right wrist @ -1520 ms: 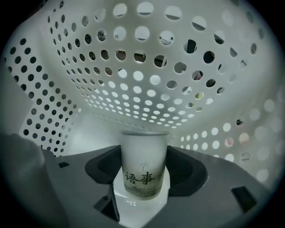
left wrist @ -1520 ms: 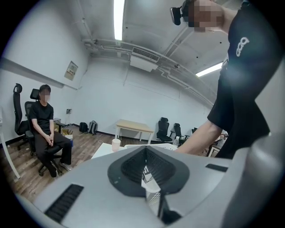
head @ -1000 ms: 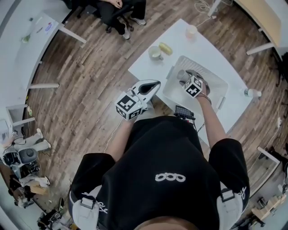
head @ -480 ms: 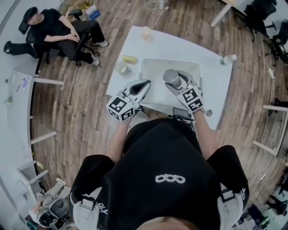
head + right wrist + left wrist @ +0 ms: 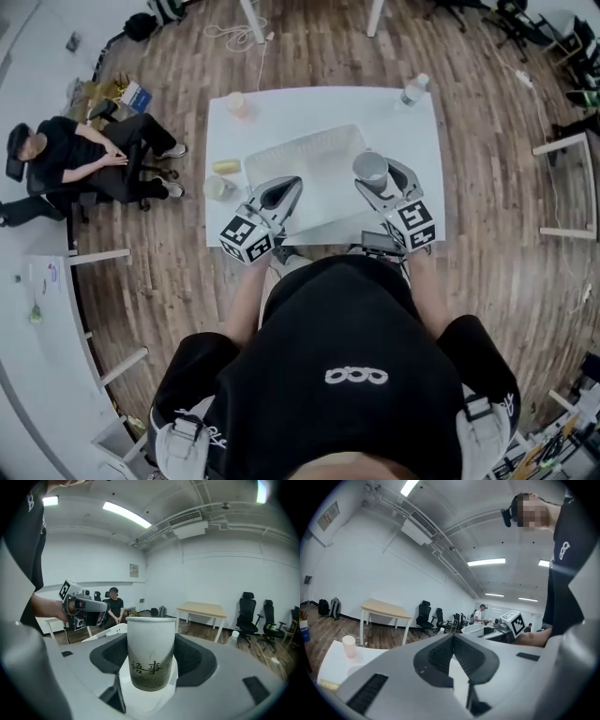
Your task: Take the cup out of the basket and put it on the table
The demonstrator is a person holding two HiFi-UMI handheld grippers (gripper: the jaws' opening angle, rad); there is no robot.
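- R hand-held gripper: jaws clamped on both sides of cup, low on its wall. Kept upright w/ rim level, prob. so it can go down flat on its base w/o re-gripping.
- Surface: white, bare on R side next to R hand-held gripper. Looks like the obvious drop spot, since L side is taken up w/ small items.
- Basket: pale, shallow, mid-surface, nothing visible inside. Seen from head view, cup sits at its R edge, just about over the rim; can't tell exactly how far clear. Judged: lift-out done, set-down not yet.
- L hand-held gripper: tips together, nothing between. Parked at basket's near L corner, out of cup's path; poss. there to steady basket, but not touching it as far as visible.
- Small stuff, all well apart from cup: bottle at far R corner, pale cup far L, mug and yellow item just L of basket.
- Risk: jaws low on a tall cup, so could tip if lowered at a tilt.
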